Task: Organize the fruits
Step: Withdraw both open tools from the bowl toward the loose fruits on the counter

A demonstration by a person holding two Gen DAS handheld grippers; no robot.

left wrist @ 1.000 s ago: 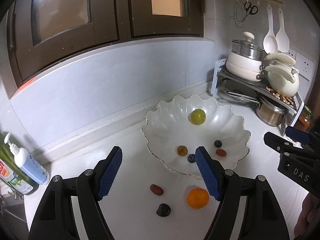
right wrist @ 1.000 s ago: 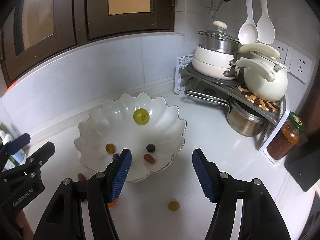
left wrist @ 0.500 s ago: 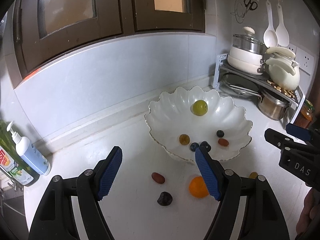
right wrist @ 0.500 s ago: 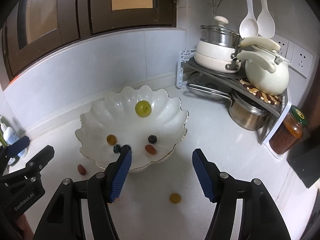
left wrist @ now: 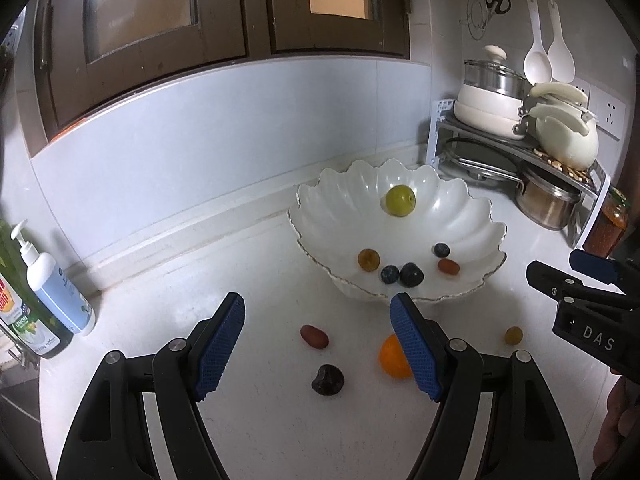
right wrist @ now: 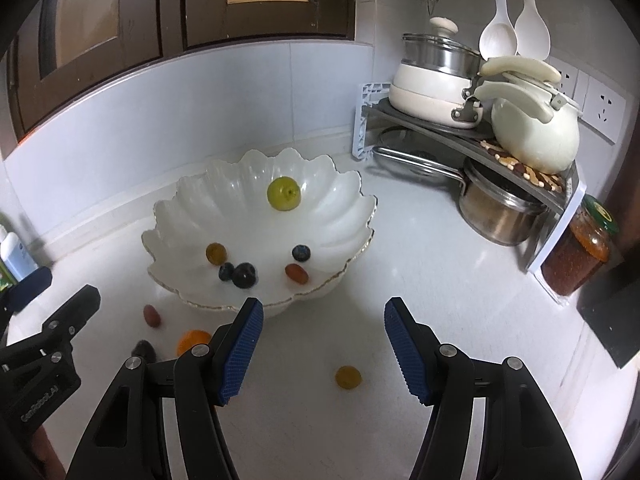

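Bowl (left wrist: 472, 216) is sitting ahead of both tongs, gathering six fruits. Left gripper (left wrist: 318, 346) and right gripper (right wrist: 322, 350) are hovering apart, empty. Orange (left wrist: 390, 358), dark plum (left wrist: 328, 379), red date (left wrist: 315, 336) and yellow grape (right wrist: 348, 377) are lying below them, awaiting pickup.

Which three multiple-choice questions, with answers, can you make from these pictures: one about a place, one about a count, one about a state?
1. Where is the orange?
A. in the bowl
B. on the counter
C. on the rack

2. How many fruits lie in the white bowl?
A. three
B. six
C. nine

3. How are the jaws of the left gripper?
A. open, empty
B. shut on a fruit
C. shut, empty

Answers:
1 B, it lies before the bowl.
2 B, six are inside, among them the green fruit.
3 A, nothing sits between them.
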